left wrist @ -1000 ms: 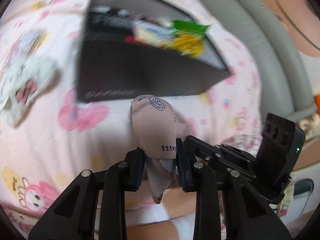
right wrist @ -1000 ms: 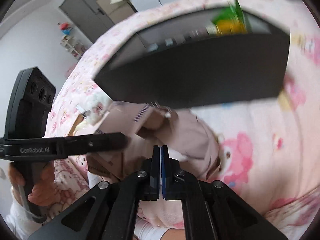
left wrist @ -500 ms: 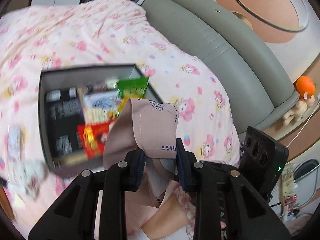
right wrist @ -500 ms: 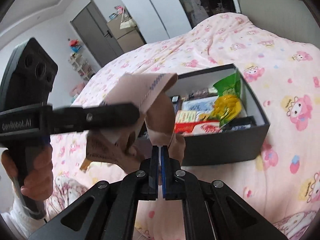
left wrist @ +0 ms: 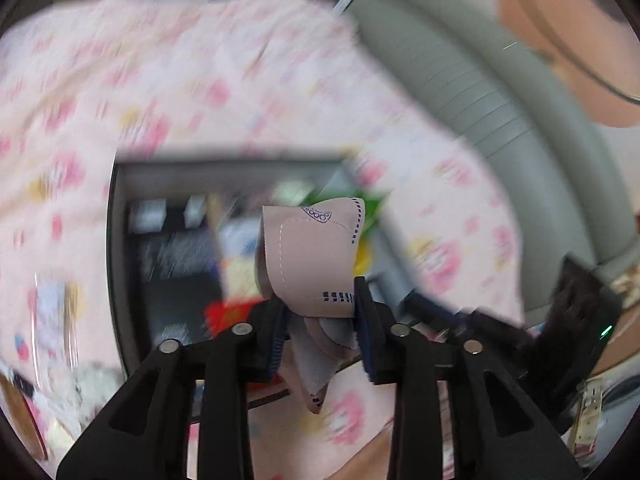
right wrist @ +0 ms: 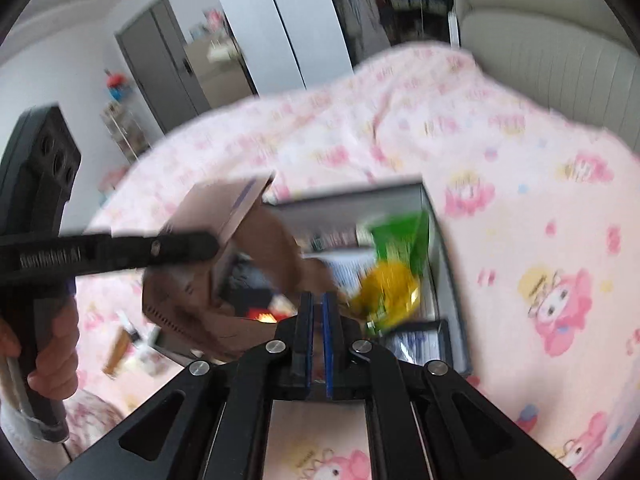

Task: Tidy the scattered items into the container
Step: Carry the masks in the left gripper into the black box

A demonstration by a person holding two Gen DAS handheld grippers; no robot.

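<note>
A pinkish-beige cloth [left wrist: 312, 256] with navy print stands up between the pads of my left gripper [left wrist: 320, 320]. Its jaws are opening, and the pads still touch the cloth on both sides. Under it lies the black box [left wrist: 116, 260], blurred, with packets inside. In the right wrist view the cloth [right wrist: 224, 204] hangs from my left gripper [right wrist: 216, 240] over the box [right wrist: 444, 264]. A strip of the cloth runs down into my right gripper [right wrist: 317, 300], which is shut and looks pinched on its end. A green and yellow snack bag [right wrist: 400, 256] lies in the box.
The box sits on a pink cartoon-print bedcover [right wrist: 540, 240] with a grey padded headboard [left wrist: 500, 112] behind. Small loose items lie on the cover left of the box [left wrist: 52, 312] [right wrist: 124, 340]. A hand [right wrist: 52, 360] grips the left gripper's handle.
Both grippers have risen and carried the cloth from in front of the box to above its open top. The left jaws stand slightly wider than before.
</note>
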